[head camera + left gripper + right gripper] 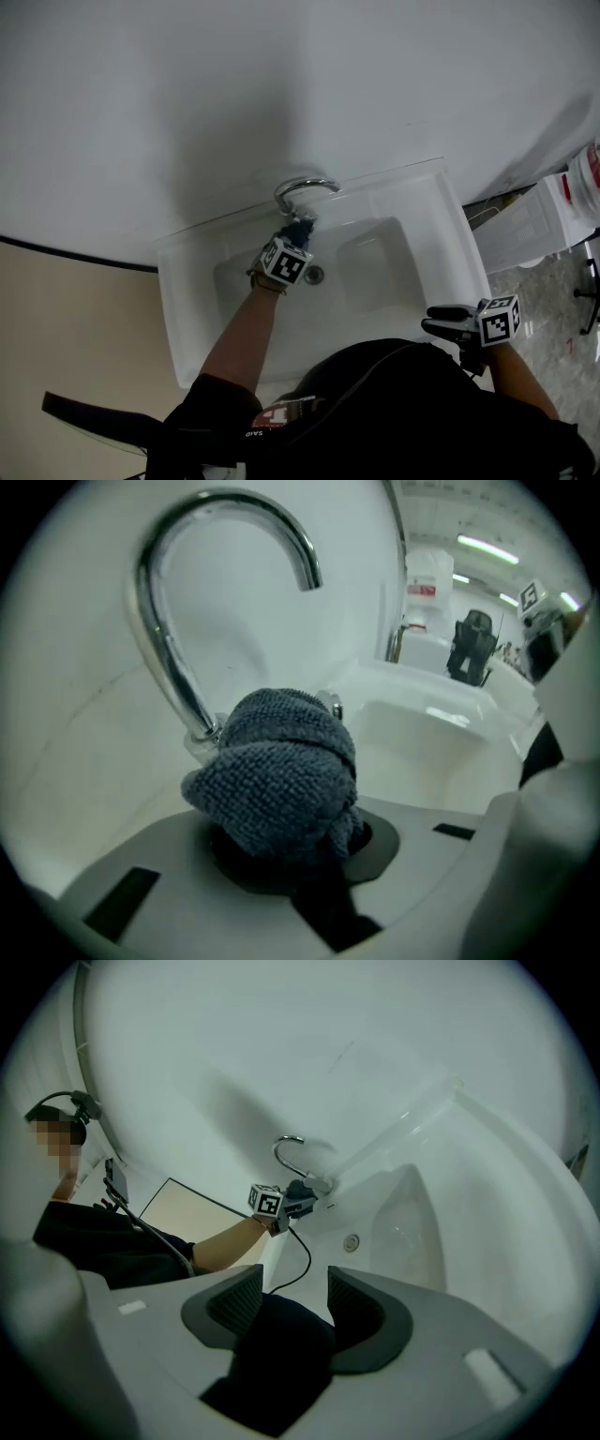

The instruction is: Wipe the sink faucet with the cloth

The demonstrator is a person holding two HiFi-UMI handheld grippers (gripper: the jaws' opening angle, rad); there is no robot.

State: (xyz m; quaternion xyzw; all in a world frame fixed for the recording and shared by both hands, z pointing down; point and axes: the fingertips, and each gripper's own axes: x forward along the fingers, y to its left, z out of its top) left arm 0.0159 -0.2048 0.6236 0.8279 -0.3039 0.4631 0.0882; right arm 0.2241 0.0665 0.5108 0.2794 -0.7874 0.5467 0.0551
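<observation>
Mid-wipe: gripping cloth (281, 771) in clenched left gripper (298, 231), pressing faucet base (201, 731) at back edge of sink (187, 314); probably yet to wipe arch (225, 502); right gripper (292, 1296) released.

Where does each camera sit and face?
Head view: on the head, steeply down on the sink; both forearms, left gripper, right gripper.
Left gripper view: rides it, faces the faucet; jaws shut on the cloth.
Right gripper view: rides it, faces across the sink; open empty jaws, left arm.
Shared: faucet in all three.

Cloth (281, 771) hides L gripper (286, 841) jaw gap, faucet (174, 667) base partly; tub (589, 173) cut off.
</observation>
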